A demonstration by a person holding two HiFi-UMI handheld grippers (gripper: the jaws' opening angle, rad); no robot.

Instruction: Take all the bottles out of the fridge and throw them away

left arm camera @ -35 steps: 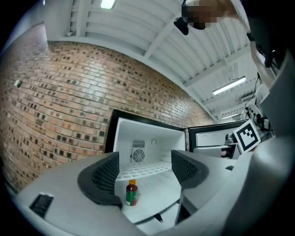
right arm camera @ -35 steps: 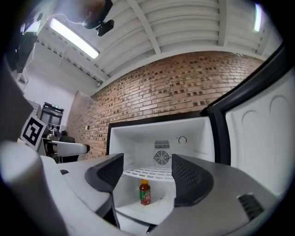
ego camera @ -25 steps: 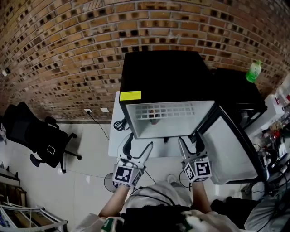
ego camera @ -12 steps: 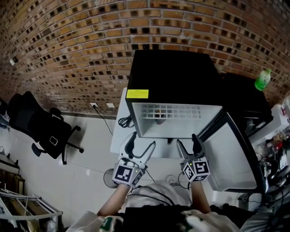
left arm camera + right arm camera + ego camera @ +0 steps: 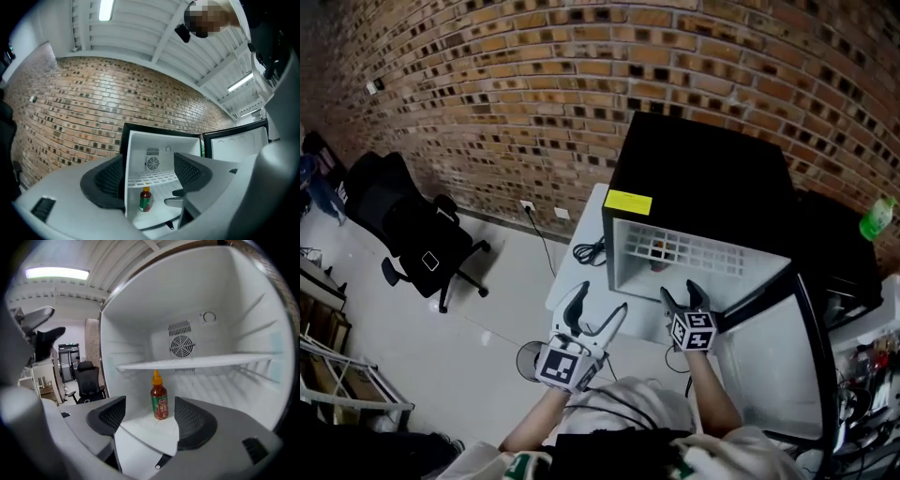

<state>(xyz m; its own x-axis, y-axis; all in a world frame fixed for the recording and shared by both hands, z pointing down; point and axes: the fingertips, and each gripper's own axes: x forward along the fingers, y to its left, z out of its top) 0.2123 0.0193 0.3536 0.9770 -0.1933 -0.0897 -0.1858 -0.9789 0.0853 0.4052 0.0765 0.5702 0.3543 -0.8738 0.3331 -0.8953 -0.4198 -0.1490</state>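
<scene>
**One bottle in the open fridge, both tongs empty**

Head view: the left tongs [image 5: 598, 302] and right tongs [image 5: 682, 292] are held side by side in front of a black fridge [image 5: 703, 169] that stands on a white bench [image 5: 577, 272]. The right tongs reach the fridge's open mouth, while the left tongs sit further back and off to its left edge. The fridge door [image 5: 769, 347] stands open to the right of the right tongs. Well left of the left tongs is a black office chair [image 5: 412, 234] on the floor, in front of a brick wall [image 5: 534, 94]. A green bottle [image 5: 877, 217] stands outside the fridge, far to the right of both tongs.

Left gripper view: the jaws stand apart with nothing between the pads. Beyond them a red sauce bottle [image 5: 146, 200] stands upright on the fridge floor, under the wire shelf [image 5: 154, 178] and below the fan [image 5: 152, 163] in the back wall.

Right gripper view: these jaws also stand apart and grip nothing. The sauce bottle is straight ahead, in line with the gap between them but clear of both pads, upright beneath the shelf.
</scene>
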